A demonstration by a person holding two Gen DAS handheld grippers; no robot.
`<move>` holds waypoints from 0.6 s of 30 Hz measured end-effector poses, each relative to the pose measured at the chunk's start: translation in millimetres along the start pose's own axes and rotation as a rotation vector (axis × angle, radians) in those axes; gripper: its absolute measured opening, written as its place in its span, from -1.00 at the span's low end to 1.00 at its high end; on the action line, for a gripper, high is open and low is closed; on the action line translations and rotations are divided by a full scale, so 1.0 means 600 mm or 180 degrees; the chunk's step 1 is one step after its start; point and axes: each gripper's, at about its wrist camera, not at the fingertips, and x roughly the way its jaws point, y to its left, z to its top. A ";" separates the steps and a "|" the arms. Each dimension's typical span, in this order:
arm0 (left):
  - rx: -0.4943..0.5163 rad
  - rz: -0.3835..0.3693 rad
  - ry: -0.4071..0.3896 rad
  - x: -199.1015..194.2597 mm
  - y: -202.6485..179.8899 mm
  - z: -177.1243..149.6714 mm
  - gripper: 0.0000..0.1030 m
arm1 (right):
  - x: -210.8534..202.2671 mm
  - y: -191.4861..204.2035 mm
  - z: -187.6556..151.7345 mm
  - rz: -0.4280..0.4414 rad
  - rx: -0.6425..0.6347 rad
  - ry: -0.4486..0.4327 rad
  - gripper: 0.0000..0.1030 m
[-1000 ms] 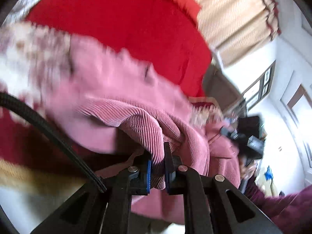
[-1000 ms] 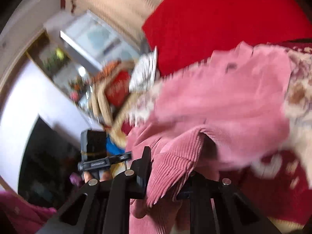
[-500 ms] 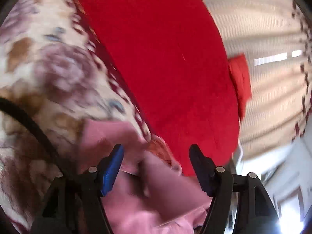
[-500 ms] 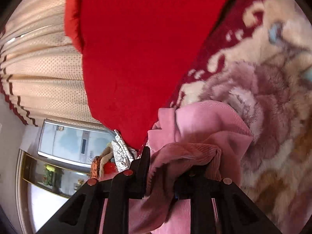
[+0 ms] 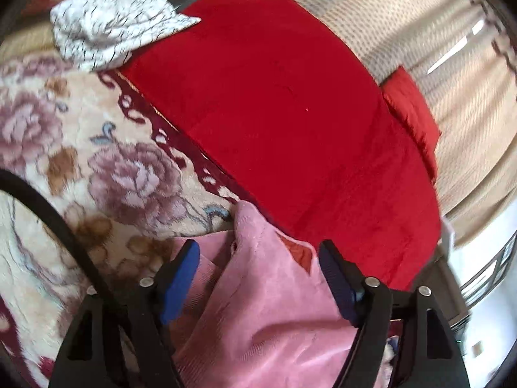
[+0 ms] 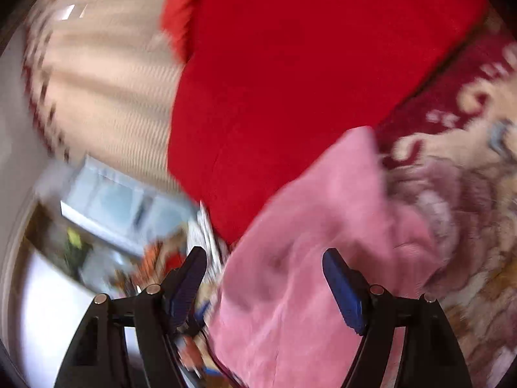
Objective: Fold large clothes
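On the floral plush blanket [image 5: 106, 174], the pink corduroy garment [image 5: 265, 307] lies released: both the left gripper [image 5: 258, 255] and right gripper [image 6: 265, 258], clamped 1 second ago, now gape, so this fold looks laid.

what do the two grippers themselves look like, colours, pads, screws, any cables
Both are black plastic two-finger grippers. The left gripper and the right gripper each have angular black arms with triangular cut-outs, round silver screw heads at the joints, and blue pads on the inner faces of the fingers. A black cable curves past the left one. No sleeves or markings show.
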 end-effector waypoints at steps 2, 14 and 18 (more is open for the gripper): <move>0.0071 0.0087 0.0022 0.017 -0.002 -0.001 0.59 | 0.018 0.029 -0.013 -0.0071 -0.0204 0.0091 0.50; 0.0724 0.1104 0.0774 0.186 -0.046 0.014 0.67 | 0.114 -0.025 -0.011 -0.0539 0.0048 0.0177 0.45; 0.1270 0.1341 0.1059 0.220 -0.069 -0.018 0.67 | 0.115 -0.030 -0.015 -0.0555 0.0016 0.0179 0.46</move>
